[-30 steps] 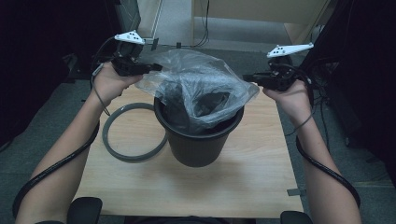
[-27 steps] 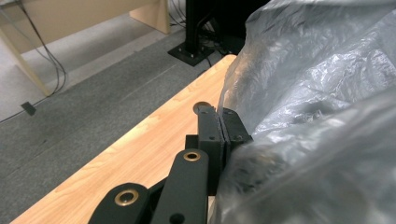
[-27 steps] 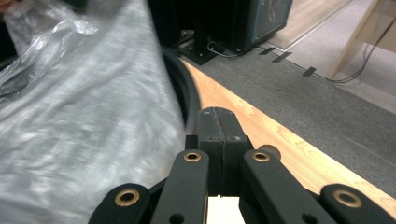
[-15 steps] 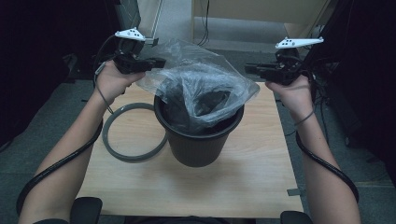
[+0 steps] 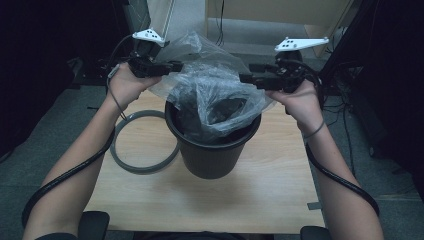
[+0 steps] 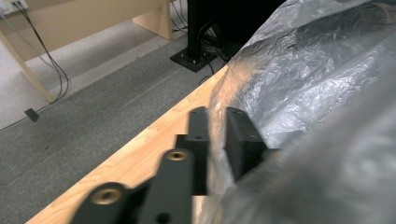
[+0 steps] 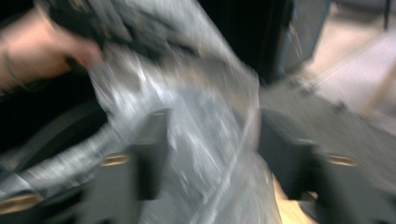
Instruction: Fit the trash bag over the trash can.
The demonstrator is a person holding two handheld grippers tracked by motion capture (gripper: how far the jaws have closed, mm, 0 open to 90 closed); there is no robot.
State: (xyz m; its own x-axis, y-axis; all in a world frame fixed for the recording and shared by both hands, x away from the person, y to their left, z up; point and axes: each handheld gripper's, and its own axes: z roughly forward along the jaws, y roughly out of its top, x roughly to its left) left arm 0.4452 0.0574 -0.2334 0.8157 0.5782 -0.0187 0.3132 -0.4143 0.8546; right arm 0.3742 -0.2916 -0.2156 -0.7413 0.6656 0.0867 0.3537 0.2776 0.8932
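Wooden counter (image 5: pixel 150 195) carries a black bin (image 5: pixel 212 150) at its middle, with a grey ring (image 5: pixel 142 167) lying flat just left of it. Clear plastic bag (image 5: pixel 215 95) sits in the bin's mouth and billows above the rim. The left claw (image 5: pixel 175 66) pinches the bag's far-left edge; the left gripper view shows film clamped between its narrow jaws. The right claw (image 5: pixel 245 78), at the bag's right edge, has just been opening; the blurred right gripper view shows its jaws apart, film loose between them.

Office or lab: grey carpet (image 5: pixel 65 125), cables (image 6: pixel 44 60), light-wood desks (image 6: pixel 70 18).
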